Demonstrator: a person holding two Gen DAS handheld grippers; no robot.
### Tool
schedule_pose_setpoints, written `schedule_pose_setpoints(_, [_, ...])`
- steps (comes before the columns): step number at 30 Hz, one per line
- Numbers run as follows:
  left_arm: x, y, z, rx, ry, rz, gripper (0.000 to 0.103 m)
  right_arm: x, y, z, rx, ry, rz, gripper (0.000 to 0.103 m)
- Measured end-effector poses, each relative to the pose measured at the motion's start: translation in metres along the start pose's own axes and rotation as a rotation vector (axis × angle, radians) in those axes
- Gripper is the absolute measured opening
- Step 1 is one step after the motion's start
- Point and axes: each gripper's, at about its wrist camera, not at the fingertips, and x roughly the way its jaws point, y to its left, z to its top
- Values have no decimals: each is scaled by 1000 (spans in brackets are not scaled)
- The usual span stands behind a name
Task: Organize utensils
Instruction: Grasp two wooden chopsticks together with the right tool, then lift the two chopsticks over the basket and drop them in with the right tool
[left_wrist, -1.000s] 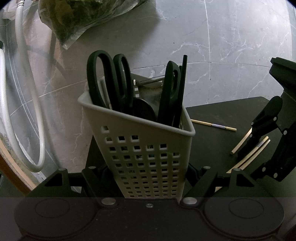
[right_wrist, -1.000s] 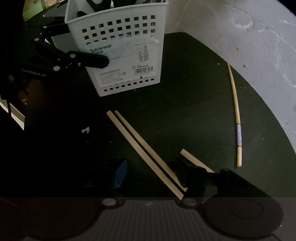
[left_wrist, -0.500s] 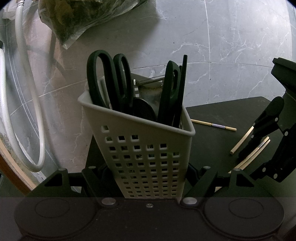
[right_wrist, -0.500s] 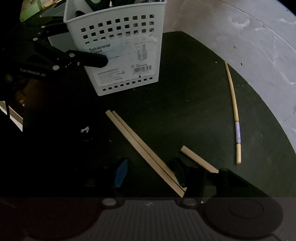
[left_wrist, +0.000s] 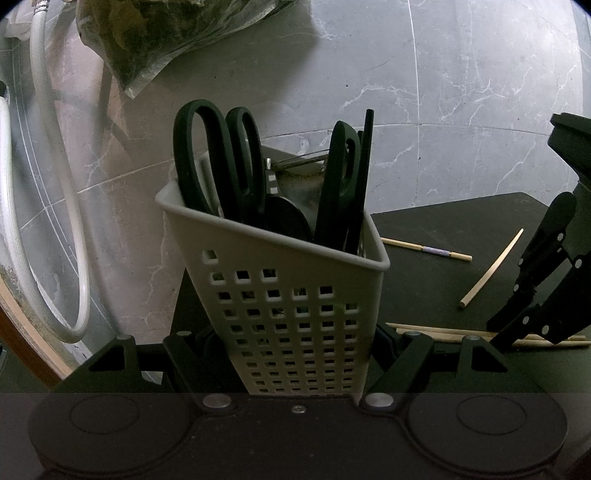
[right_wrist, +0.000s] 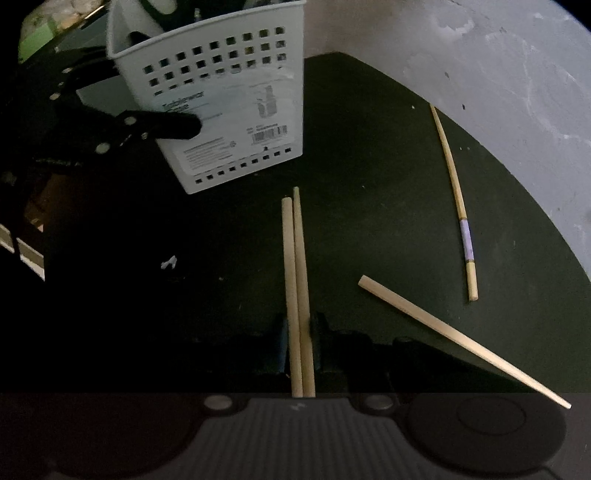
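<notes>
Left wrist view: a white perforated caddy (left_wrist: 295, 314) is clamped between the left gripper's (left_wrist: 295, 354) two fingers, which are pressed against its sides; the caddy is tilted and is seen standing on a dark mat (left_wrist: 424, 280); black-handled scissors (left_wrist: 221, 162) and other dark utensils (left_wrist: 343, 192) are held upright inside it; a white hose (left_wrist: 74, 221) and a plastic bag (left_wrist: 166, 33) are seen on the marble floor (left_wrist: 461, 92) beyond.

Right wrist view: two plain chopsticks (right_wrist: 297, 280) are caught side by side between the right gripper's (right_wrist: 297, 332) fingers, whose jaws are closing and nearly shut upon them; their tips are pointed towards the caddy (right_wrist: 229, 92), just short of its base; a third chopstick (right_wrist: 454, 336) is laid apart on the mat (right_wrist: 369, 166) at the right; a fourth, banded in purple (right_wrist: 454, 199), is laid farther off near the mat's edge.
</notes>
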Motion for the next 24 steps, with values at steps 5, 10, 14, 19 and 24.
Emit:
schedule_pose_setpoints(5, [0,0,0,0,0,0,78,4,1,9,24,-14,3,22])
schedule_pose_setpoints(10, [0,0,0,-1,-1,0,78,5,9,12,1,-4,-27,15])
schedule_pose_setpoints(14, [0,0,0,-1,-1,0,78,4,8,8,41,-16,-29,14])
schedule_pose_setpoints(19, [0,0,0,-2,-1,0,78,-5,0,-9,185,-61,2,13])
schedule_pose_setpoints(24, [0,0,0,1,-1,-1,78,-23,-8,-29,330,-165,17,14])
